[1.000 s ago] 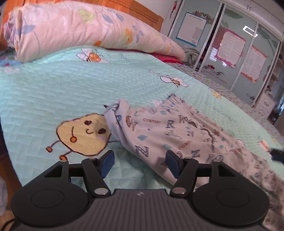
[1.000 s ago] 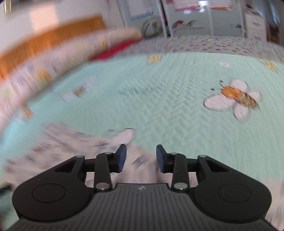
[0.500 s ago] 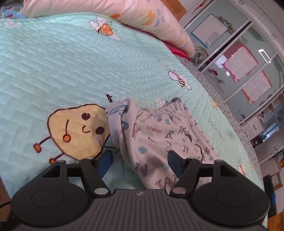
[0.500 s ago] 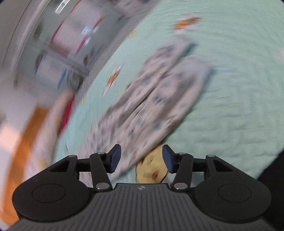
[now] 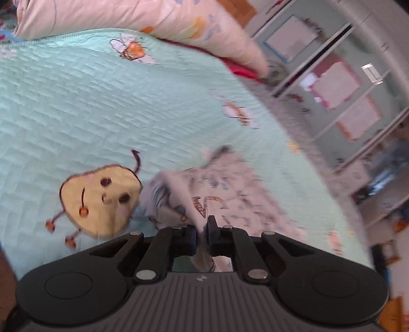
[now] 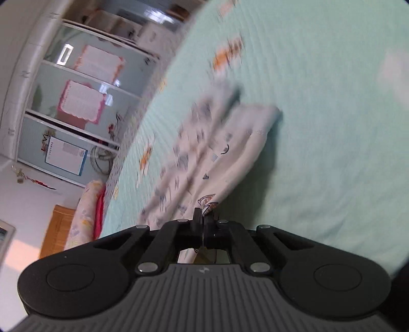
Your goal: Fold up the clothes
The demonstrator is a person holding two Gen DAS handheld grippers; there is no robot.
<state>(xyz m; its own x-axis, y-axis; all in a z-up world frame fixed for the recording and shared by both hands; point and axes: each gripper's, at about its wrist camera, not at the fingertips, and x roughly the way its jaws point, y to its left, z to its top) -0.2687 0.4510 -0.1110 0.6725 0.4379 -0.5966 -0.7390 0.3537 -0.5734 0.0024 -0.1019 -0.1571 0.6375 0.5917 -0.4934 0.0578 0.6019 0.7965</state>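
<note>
Both claws clamped on the trousers!
Your left claw [image 5: 202, 233] and right claw [image 6: 203, 224] just snapped closed, pinching the printed pajama trousers [image 5: 225, 194] at lower centre; folding's barely begun.

Open passage is offered by the mint-green quilted bedspread [image 5: 76, 107], which lies flat and bare on the near and left sides. The middle is occupied by the pale letter-printed trousers [image 5: 230, 194], stretched lengthwise. The far edge is blocked by a long rolled floral duvet [image 5: 143, 18]. Beyond the bed, the way is closed by glass-fronted sliding wardrobe doors [image 6: 76, 102].
</note>
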